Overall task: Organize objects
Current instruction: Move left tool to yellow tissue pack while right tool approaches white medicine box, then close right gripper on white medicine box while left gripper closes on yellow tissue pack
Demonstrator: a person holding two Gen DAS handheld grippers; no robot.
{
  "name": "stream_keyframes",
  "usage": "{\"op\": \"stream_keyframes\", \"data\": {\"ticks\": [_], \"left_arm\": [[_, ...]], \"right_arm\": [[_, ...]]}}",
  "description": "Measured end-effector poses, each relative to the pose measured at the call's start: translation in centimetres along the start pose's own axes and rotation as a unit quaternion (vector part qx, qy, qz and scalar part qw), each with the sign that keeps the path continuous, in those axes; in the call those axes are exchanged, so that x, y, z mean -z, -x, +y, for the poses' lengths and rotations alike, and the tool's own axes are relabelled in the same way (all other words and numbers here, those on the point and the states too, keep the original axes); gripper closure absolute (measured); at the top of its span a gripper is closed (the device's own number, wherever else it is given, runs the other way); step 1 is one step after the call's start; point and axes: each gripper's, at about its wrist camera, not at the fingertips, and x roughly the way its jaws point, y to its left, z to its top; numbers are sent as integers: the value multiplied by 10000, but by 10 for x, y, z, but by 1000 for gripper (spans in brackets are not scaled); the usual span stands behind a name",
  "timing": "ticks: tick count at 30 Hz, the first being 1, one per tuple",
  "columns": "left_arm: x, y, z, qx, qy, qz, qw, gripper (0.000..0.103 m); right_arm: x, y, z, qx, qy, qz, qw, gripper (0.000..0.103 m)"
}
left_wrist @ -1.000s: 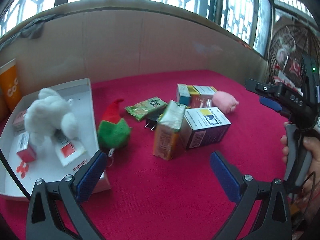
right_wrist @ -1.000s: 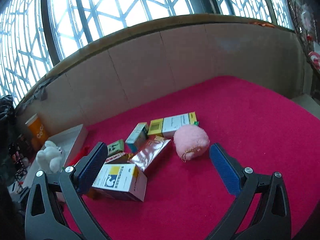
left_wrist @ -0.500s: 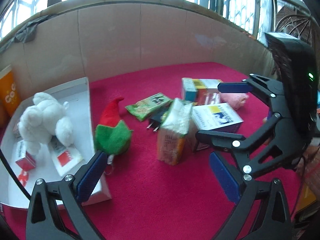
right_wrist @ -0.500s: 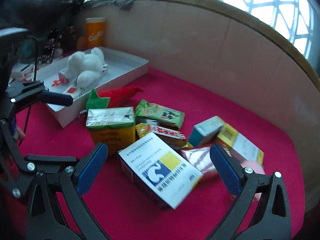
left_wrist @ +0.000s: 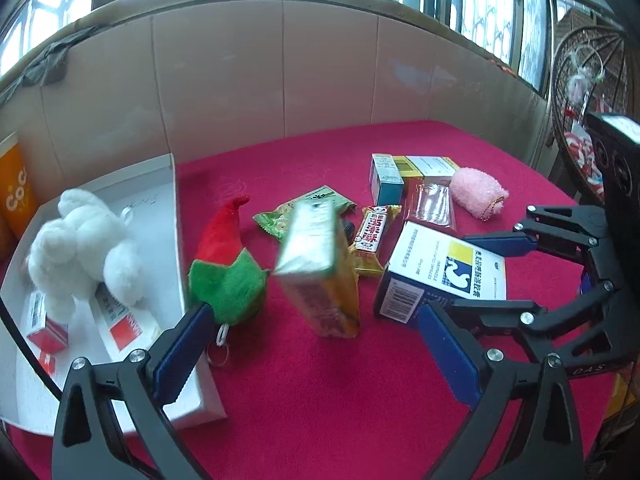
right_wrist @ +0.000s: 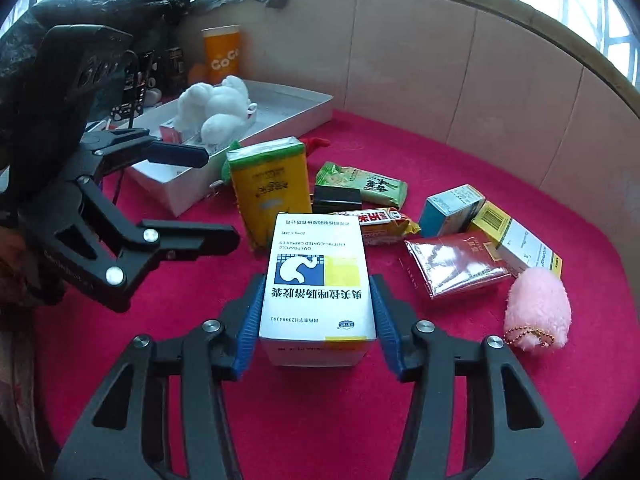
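Pads of our right gripper (right_wrist: pixel 318 326) had just been closing on the white cardboard medicine box with the blue-and-yellow label (right_wrist: pixel 318 280), and they looked pressed to its two long sides, the box lying on the crimson cloth (right_wrist: pixel 440 400). Our left gripper (left_wrist: pixel 320 354) hung with jaws spread, grasping nothing. At ten o'clock from the box sat the white shallow tray (right_wrist: pixel 296 110). At eleven o'clock, just beside it, stood the tall yellow carton with the foil top (right_wrist: pixel 272 188), seemingly tilted though blurred; we judged a careless lift would topple it.
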Motion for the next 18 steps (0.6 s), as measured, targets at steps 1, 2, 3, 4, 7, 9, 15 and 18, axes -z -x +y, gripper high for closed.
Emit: {"op": "stream_keyframes", "data": {"ticks": [1,2,3,4,7,9,15,18], "left_arm": [[-2,-3,-1,-35,-39,26,10000,1],[-4,-6,-1,-71,-58,51,9999,1],[-6,-8,1,-107,-37,58,9999,1],[-8,-10,2,-115,-3,71,9999,1],[-16,-16,5,-51,95,101,9999,1],[-20,-18,1,41,69,68,9999,1],[-26,-9,-10,138,-93,-145,9998,1],[-28,-14,-6,218,-21,5,9998,1]], "right_arm": [[-2,-5,-2,14,-85,18,10000,52],[-4,-8,-4,15,-154,38,9999,52],[-6,-12,-4,4,-205,59,9998,52],[-6,-16,-4,77,-215,82,9997,52],[-1,-19,-1,114,-225,169,9995,52],[4,-15,2,214,-192,197,9994,52],[23,8,-4,423,-498,191,9977,52],[34,18,-12,483,-735,202,9959,52]]}}
